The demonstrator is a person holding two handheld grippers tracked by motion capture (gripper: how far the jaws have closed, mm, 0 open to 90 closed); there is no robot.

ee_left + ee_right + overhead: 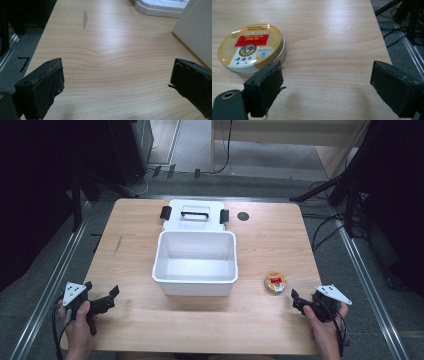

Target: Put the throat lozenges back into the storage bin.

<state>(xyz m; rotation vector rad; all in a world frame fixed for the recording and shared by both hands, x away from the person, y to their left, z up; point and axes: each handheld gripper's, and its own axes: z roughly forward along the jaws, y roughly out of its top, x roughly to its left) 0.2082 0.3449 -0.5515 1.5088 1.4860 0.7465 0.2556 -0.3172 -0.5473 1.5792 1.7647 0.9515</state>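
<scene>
The round tin (251,47) lies flat near the table's (260,330) right edge, just beside the spread, empty right gripper (325,87); a low, smooth rim may be knocked aside; the left gripper (117,82) is likewise spread, beside the white box (196,265).

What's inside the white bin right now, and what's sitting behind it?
The white bin looks empty: bare white floor and walls, though its near wall hides the front strip of the floor. Behind it lies its white lid, with a black handle and two black latches; whether they touch is unclear.
</scene>
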